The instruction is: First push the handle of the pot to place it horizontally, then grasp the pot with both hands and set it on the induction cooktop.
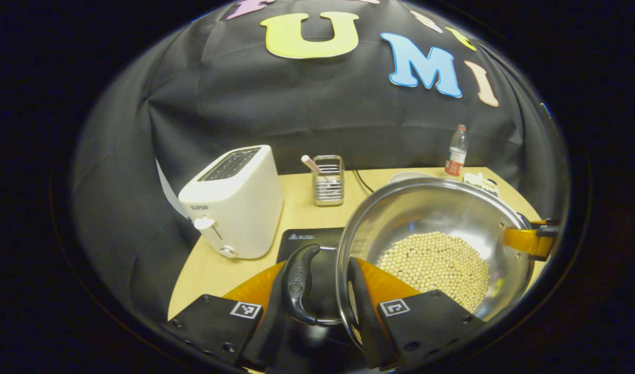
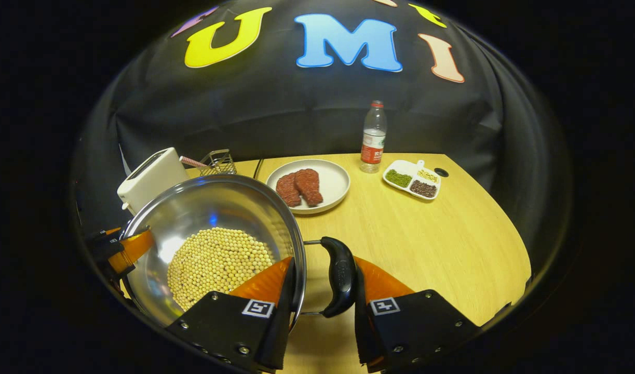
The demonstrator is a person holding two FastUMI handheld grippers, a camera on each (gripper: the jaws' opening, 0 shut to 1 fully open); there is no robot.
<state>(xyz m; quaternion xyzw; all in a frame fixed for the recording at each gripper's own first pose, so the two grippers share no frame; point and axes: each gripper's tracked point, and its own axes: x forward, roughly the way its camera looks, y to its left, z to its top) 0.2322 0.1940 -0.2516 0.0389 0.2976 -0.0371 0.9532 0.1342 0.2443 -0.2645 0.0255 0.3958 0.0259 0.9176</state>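
Left gripper [image 1: 325,291] is clamped across one side of the pot [image 1: 431,228]: one finger sits outside the black side handle [image 1: 300,283], the other inside the steel rim, so handle and wall are pinched between them. In the right gripper view, the right gripper [image 2: 322,288] has the same bite on the opposite black handle [image 2: 340,275], one finger inside the bowl, the other pressed on the handle's outer face. The pot [image 2: 213,218] is held between the two tools, tipped a little, with a bed of pale round beans [image 1: 436,265] pooled in its bottom. Beneath its left edge in the left gripper view lies the dark induction cooktop [image 1: 309,241] on the wooden table [image 2: 426,234]; whether the pot touches it I cannot tell. Left of the cooktop stands a white toaster [image 1: 234,202], and beyond it a wire utensil holder [image 1: 328,182]. On the far side of the table sit a plate [image 2: 333,182] with two reddish patties [image 2: 299,188], a plastic bottle [image 2: 373,137] and a small divided dish [image 2: 413,179] of grains.
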